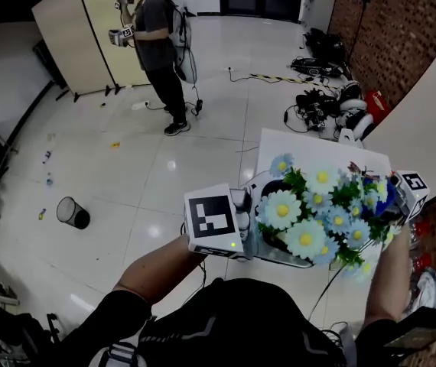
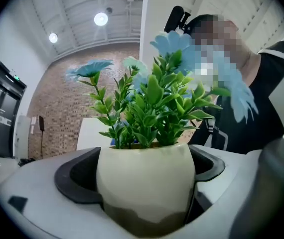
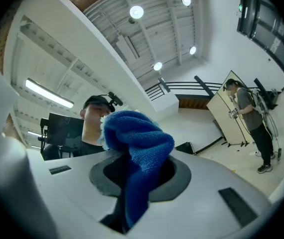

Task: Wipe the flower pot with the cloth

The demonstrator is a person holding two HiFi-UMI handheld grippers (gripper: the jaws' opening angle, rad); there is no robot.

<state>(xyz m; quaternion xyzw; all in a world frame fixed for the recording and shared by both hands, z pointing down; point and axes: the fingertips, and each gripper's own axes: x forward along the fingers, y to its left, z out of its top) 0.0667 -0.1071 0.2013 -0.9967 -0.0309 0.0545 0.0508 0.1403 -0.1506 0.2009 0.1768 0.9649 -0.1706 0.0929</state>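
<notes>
A cream flower pot (image 2: pixel 144 178) with green leaves (image 2: pixel 154 108) and pale blue flowers (image 1: pixel 313 212) is held up in the air. My left gripper (image 2: pixel 144 183) is shut on the pot's sides, and its marker cube (image 1: pixel 214 222) shows at the left of the bouquet in the head view. My right gripper (image 3: pixel 134 178) is shut on a bunched blue cloth (image 3: pixel 137 143). In the head view this gripper (image 1: pixel 398 205) sits at the right edge of the flowers, and leaves hide most of the cloth. Whether the cloth touches the pot cannot be told.
A white table (image 1: pixel 310 147) stands just beyond the flowers by a brick wall (image 1: pixel 409 29). Cables and gear (image 1: pixel 321 105) lie on the floor behind it. A person (image 1: pixel 157 44) stands far back near a folding partition (image 1: pixel 80 29). A black bin (image 1: pixel 73 212) is on the left.
</notes>
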